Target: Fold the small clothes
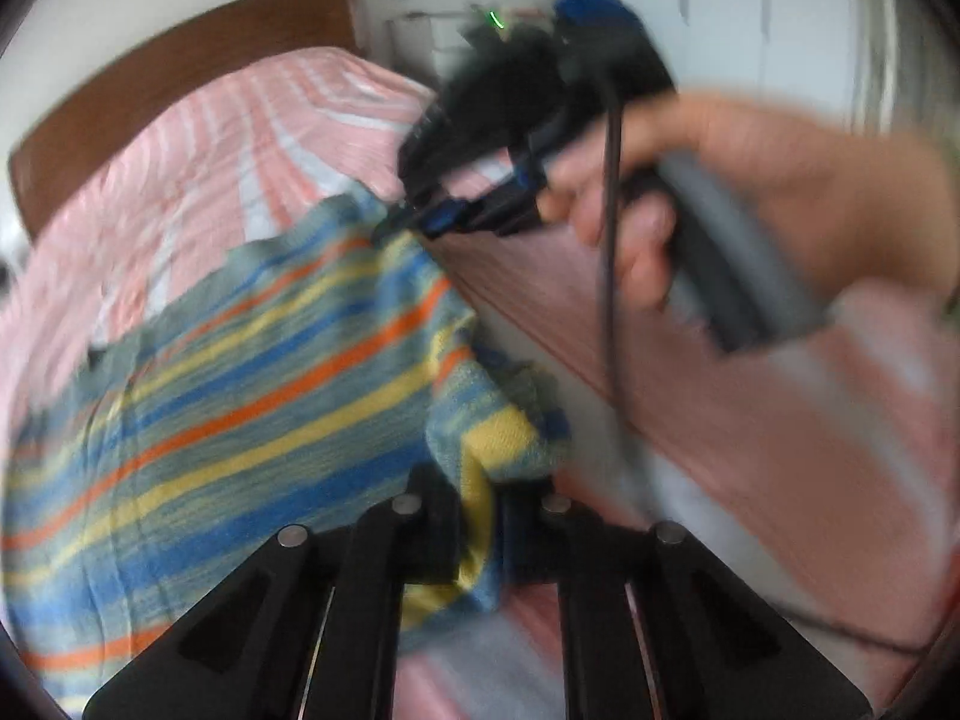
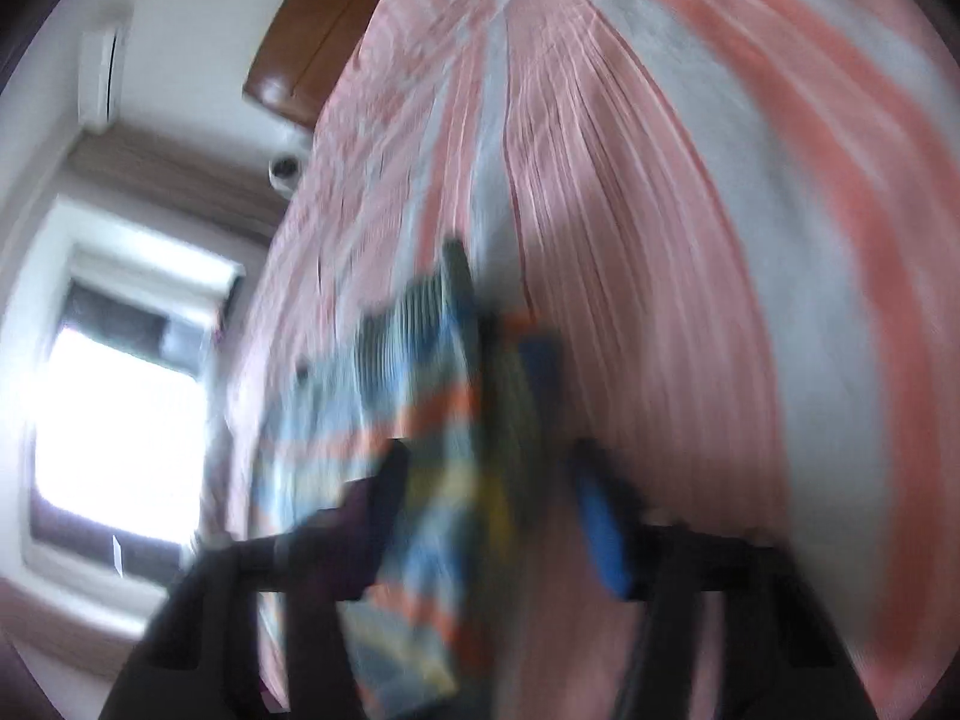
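A small striped garment (image 1: 240, 396), blue, yellow, orange and grey-green, is held up over the pink striped bed (image 1: 198, 156). My left gripper (image 1: 477, 516) is shut on its near corner. My right gripper (image 1: 396, 225), seen in the left wrist view with the hand behind it, pinches the far top edge of the garment. In the blurred right wrist view the garment (image 2: 420, 420) hangs between the fingers of the right gripper (image 2: 492, 480), whose jaws look partly apart.
A brown wooden headboard (image 1: 180, 72) runs behind the bed. A black cable (image 1: 612, 300) hangs from the right gripper. White wardrobe doors (image 1: 750, 12) stand at the back. A bright window (image 2: 114, 420) and a wall air conditioner (image 2: 102, 72) show on the left.
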### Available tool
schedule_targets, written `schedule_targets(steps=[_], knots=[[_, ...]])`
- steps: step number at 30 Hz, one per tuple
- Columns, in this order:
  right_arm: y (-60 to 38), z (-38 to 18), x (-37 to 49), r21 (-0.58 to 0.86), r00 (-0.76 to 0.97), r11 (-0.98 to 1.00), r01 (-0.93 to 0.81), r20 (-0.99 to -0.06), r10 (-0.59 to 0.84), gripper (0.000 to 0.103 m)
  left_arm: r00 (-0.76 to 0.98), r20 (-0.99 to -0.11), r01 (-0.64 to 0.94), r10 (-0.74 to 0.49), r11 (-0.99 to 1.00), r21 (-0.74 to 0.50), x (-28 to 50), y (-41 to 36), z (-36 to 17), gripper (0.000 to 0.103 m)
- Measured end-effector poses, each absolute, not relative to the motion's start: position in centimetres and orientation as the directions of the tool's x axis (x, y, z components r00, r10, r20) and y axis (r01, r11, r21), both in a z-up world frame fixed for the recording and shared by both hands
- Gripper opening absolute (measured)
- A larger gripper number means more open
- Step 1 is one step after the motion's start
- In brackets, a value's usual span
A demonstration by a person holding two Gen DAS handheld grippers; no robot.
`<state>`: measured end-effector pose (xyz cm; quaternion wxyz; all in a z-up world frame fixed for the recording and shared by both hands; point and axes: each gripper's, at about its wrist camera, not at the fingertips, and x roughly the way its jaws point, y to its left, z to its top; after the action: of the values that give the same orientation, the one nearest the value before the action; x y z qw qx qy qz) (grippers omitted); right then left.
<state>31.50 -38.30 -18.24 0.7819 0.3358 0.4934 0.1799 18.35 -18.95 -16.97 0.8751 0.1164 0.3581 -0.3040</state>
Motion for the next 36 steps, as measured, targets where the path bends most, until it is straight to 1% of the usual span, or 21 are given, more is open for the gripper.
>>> schedule_targets(steps=[3, 6, 8, 11, 15, 16, 17, 18, 20, 21, 22, 25, 27, 29, 30, 31, 32, 33, 34, 35, 36], knots=[[-35.5, -14.7, 31.7, 0.681, 0.481, 0.731, -0.04, -0.628, 0.611, 0.008, 0.577, -0.631, 0.519, -0.519, 0.829, -0.208, 17.8, -12.7, -13.9, 0.007], [-31.2, -9.9, 31.3, 0.67, 0.477, 0.724, -0.165, -0.588, 0.653, 0.008, 0.609, -0.592, 0.414, -0.528, 0.848, -0.331, 16.8, -6.3, -12.4, 0.007], [-26.9, -7.6, 31.5, 0.662, 0.459, 0.711, -0.238, -0.569, 0.683, 0.008, 0.625, -0.588, 0.329, -0.514, 0.856, -0.399, 16.2, -2.0, -12.3, 0.006], [-20.0, -6.4, 32.4, 0.645, 0.428, 0.703, -0.299, -0.568, 0.703, 0.008, 0.661, -0.607, 0.201, -0.442, 0.883, -0.425, 15.6, 4.0, -13.3, 0.006], [-10.9, -8.2, 34.6, 0.642, 0.379, 0.693, -0.327, -0.583, 0.719, 0.008, 0.673, -0.651, 0.069, -0.351, 0.906, -0.418, 15.0, 9.0, -15.0, 0.007], [-9.0, -8.9, 34.8, 0.64, 0.369, 0.694, -0.329, -0.59, 0.718, 0.008, 0.673, -0.67, 0.04, -0.315, 0.919, -0.392, 14.9, 9.7, -15.4, 0.009], [-7.1, -9.7, 34.8, 0.641, 0.356, 0.691, -0.334, -0.593, 0.722, 0.008, 0.664, -0.699, -0.001, -0.265, 0.935, -0.356, 14.6, 10.5, -16.0, 0.018], [-5.1, -10.7, 35.1, 0.651, 0.334, 0.68, -0.339, -0.592, 0.733, 0.01, 0.653, -0.723, -0.036, -0.224, 0.945, -0.326, 14.5, 10.9, -16.4, 0.039], [-2.6, -12.6, 35.2, 0.669, 0.312, 0.676, -0.309, -0.601, 0.736, 0.023, 0.63, -0.755, -0.093, -0.18, 0.948, -0.303, 13.8, 12.0, -17.0, 0.063], [-2.4, -12.9, 34.9, 0.68, 0.327, 0.675, -0.286, -0.593, 0.736, 0.028, 0.637, -0.75, -0.104, -0.18, 0.943, -0.315, 13.4, 12.4, -16.9, 0.067], [-2.7, -13.0, 34.4, 0.691, 0.356, 0.671, -0.269, -0.576, 0.736, 0.031, 0.65, -0.735, -0.106, -0.192, 0.935, -0.338, 12.6, 13.0, -16.5, 0.069], [-4.4, -11.5, 32.3, 0.648, 0.421, 0.701, -0.297, -0.57, 0.705, 0.031, 0.69, -0.692, -0.089, -0.213, 0.924, -0.373, 11.6, 14.0, -15.3, 0.084], [-5.2, -9.9, 29.8, 0.53, 0.437, 0.761, -0.374, -0.623, 0.648, 0.031, 0.703, -0.667, -0.055, -0.245, 0.917, -0.395, 12.3, 14.1, -15.0, 0.087], [-6.6, -8.9, 25.9, 0.381, 0.455, 0.798, -0.466, -0.671, 0.586, 0.031, 0.688, -0.685, -0.034, -0.238, 0.933, -0.358, 14.0, 12.8, -15.0, 0.087], [-6.9, -9.0, 23.9, 0.323, 0.461, 0.802, -0.503, -0.685, 0.565, 0.031, 0.682, -0.7, -0.042, -0.214, 0.944, -0.329, 15.2, 12.6, -15.3, 0.086], [-7.5, -9.5, 22.2, 0.284, 0.458, 0.801, -0.526, -0.7, 0.548, 0.031, 0.663, -0.734, -0.082, -0.144, 0.961, -0.263, 16.9, 12.7, -16.1, 0.086], [-8.1, -11.0, 20.4, 0.24, 0.44, 0.804, -0.543, -0.735, 0.516, 0.035, 0.623, -0.781, -0.155, -0.045, 0.971, -0.18, 18.2, 12.9, -17.1, 0.084], [-8.2, -12.8, 19.4, 0.195, 0.412, 0.817, -0.542, -0.786, 0.461, 0.036, 0.591, -0.807, -0.188, -0.012, 0.97, -0.152, 18.9, 13.3, -17.9, 0.084], [-8.6, -14.4, 18.9, 0.157, 0.389, 0.834, -0.53, -0.828, 0.403, 0.033, 0.569, -0.822, -0.195, -0.024, 0.967, -0.164, 19.5, 13.7, -18.2, 0.084], [-9.2, -15.1, 17.9, 0.131, 0.399, 0.855, -0.502, -0.842, 0.363, 0.033, 0.565, -0.825, -0.203, -0.033, 0.963, -0.178, 19.2, 14.0, -17.7, 0.083], [-9.9, -14.6, 16.7, 0.134, 0.439, 0.872, -0.471, -0.821, 0.364, 0.033, 0.573, -0.819, -0.208, -0.024, 0.963, -0.173, 18.7, 14.1, -16.9, 0.083]])
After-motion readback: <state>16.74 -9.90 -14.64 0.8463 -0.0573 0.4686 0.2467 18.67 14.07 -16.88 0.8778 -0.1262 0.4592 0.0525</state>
